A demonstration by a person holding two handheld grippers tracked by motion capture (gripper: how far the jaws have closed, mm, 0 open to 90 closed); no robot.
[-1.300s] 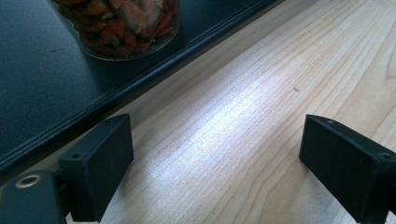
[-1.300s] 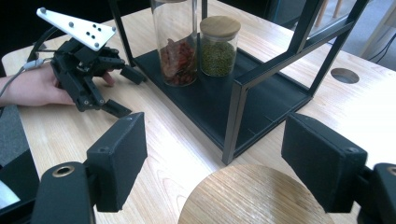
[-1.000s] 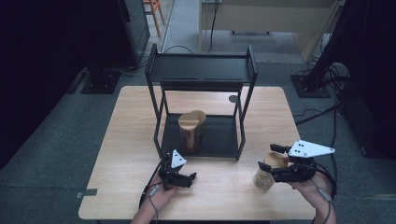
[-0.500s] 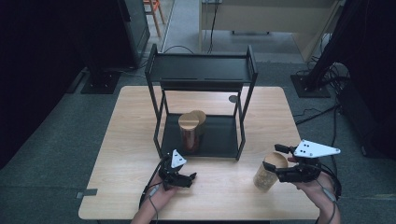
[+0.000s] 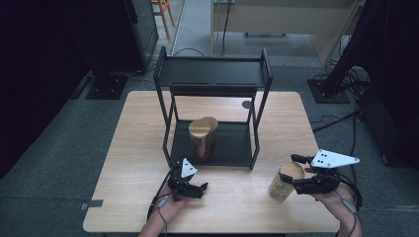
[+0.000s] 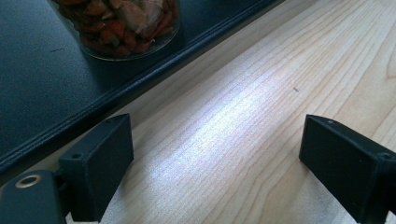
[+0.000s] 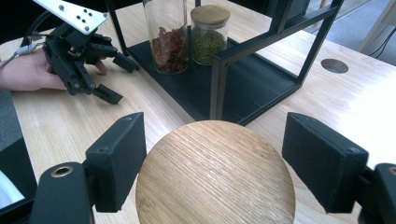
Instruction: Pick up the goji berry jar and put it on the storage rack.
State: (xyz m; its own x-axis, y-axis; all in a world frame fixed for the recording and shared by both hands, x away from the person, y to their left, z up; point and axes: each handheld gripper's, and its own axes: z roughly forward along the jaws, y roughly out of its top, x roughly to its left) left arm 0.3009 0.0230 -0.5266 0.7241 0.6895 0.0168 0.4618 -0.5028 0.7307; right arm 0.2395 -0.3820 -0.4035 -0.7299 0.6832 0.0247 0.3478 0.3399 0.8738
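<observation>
A glass jar (image 5: pixel 277 190) with a round wooden lid (image 7: pixel 215 177) stands on the table near the front right. My right gripper (image 5: pixel 289 169) is open, its jaws either side of the lid with a gap on both sides. Near the front middle my left gripper (image 5: pixel 200 189) rests low over the wood, open with nothing between its jaws (image 6: pixel 215 158). It also appears in the right gripper view (image 7: pixel 120 79). A jar of red pieces (image 5: pixel 200 140) and a jar of green grains (image 7: pixel 210 39) stand together on the lower shelf of the black rack (image 5: pixel 212 74).
The rack's lower shelf edge (image 6: pixel 46 93) runs just ahead of my left gripper, with the red jar (image 6: pixel 126 23) on it. A round cable hole (image 5: pixel 246 104) sits in the table behind the rack. Bare wood lies left and right of the rack.
My right gripper has drawn back slightly to the right from the lidded jar, which stays standing on the table. The left gripper has not moved.
</observation>
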